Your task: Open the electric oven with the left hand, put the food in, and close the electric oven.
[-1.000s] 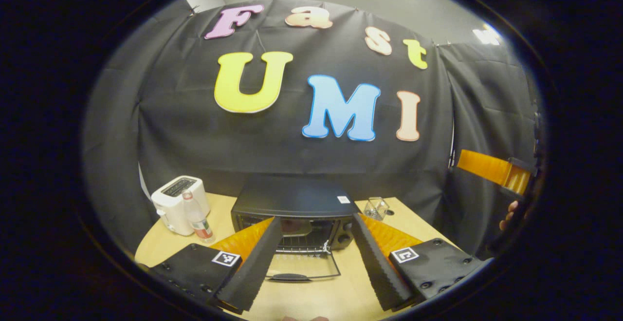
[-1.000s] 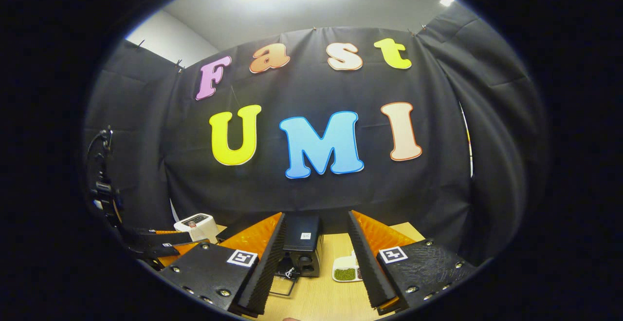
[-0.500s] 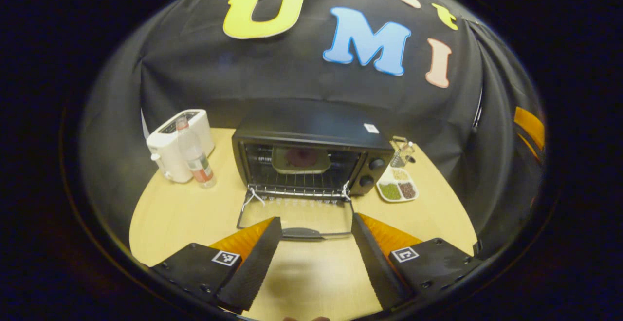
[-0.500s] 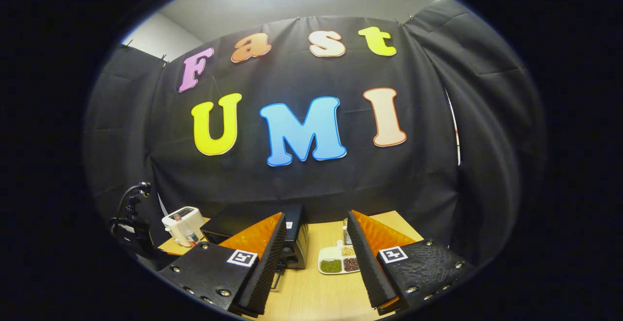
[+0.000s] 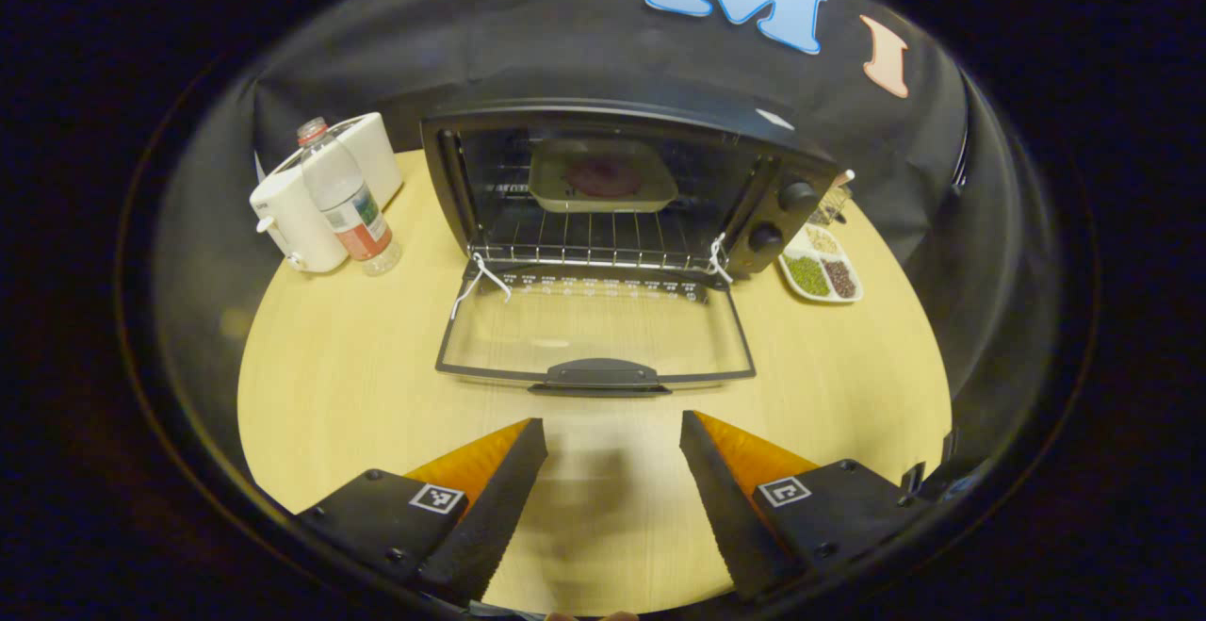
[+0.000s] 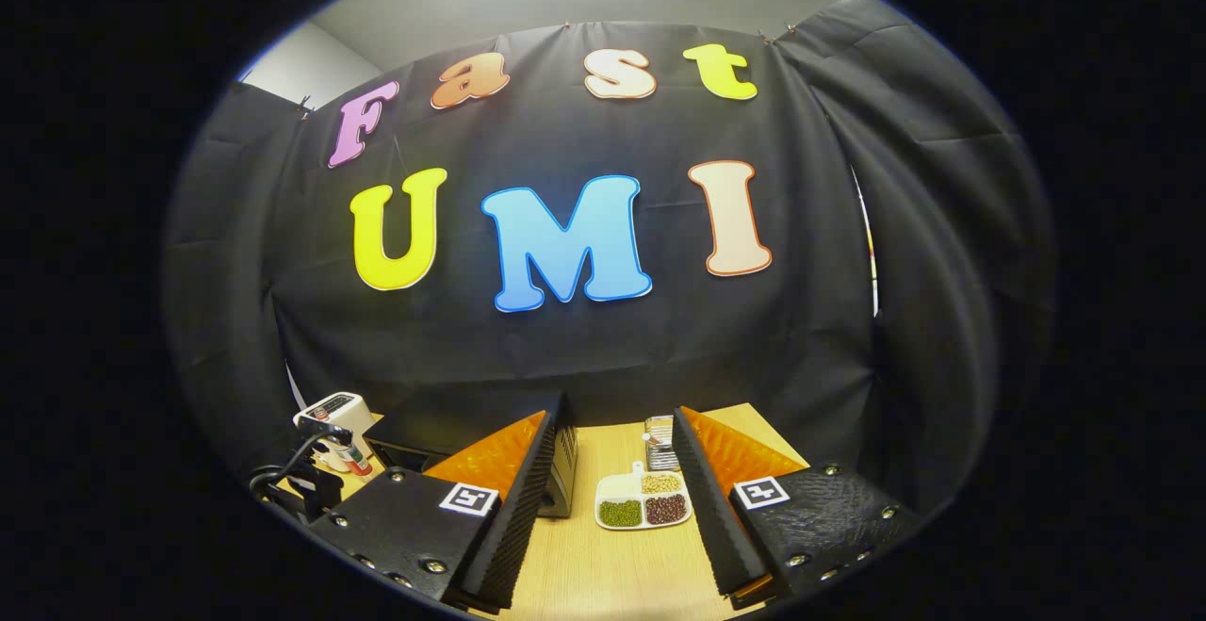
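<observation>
In the left gripper view the electric oven [image 5: 612, 183] sits at twelve o'clock on the wooden table [image 5: 330, 385], its glass door [image 5: 594, 338] folded flat down toward the camera, handle [image 5: 603, 374] nearest. A shallow tray of food [image 5: 603, 183] rests deep inside on the wire rack [image 5: 594, 244]. The left gripper [image 5: 612, 470] hangs at six o'clock just short of the door handle, fingers spread wide and holding nothing. At ten o'clock a white toaster [image 5: 292, 211] stands with a plastic bottle [image 5: 344, 202] just in front of it; at three o'clock of the oven lies a divided dish of beans [image 5: 820, 268], with a small glass item behind it, too small to name

In the right gripper view the right gripper [image 6: 608, 494] is held high, fingers wide and empty, with the oven's side at eleven o'clock and the dish between the fingers, farther off
</observation>
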